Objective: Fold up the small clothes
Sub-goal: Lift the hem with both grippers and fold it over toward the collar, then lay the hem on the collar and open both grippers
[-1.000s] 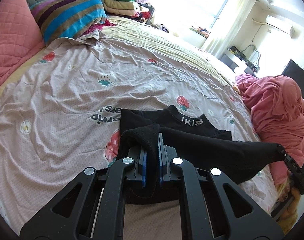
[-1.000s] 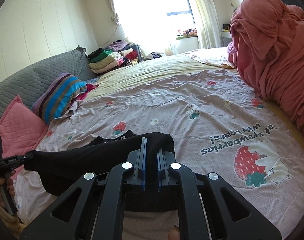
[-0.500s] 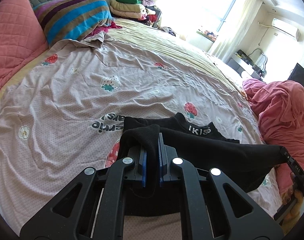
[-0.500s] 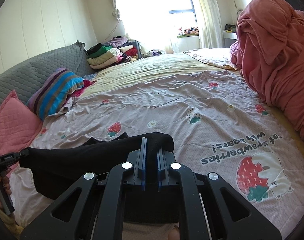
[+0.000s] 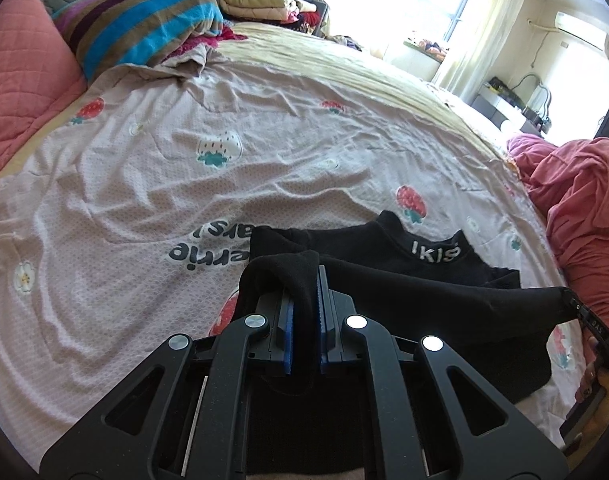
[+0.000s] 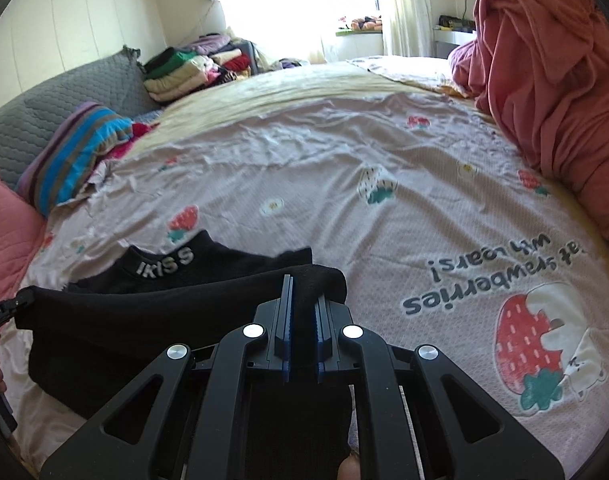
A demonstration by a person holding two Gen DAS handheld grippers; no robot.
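A sunlit bedroom, and a wide bed under a pale pink strawberry-print sheet [image 5: 184, 184] fills both views. My left claw [image 5: 304, 320] pinches one corner of the small black knit top with the white-lettered collar [image 5: 420, 276], my right claw [image 6: 302, 328] pinches the other, the hem stretched taut between them low in each frame, collar end lying on the sheet. If I drop one side early, I expect a crooked fold; if I pull too hard, the thin pinch may slip or drag the collar out of line.
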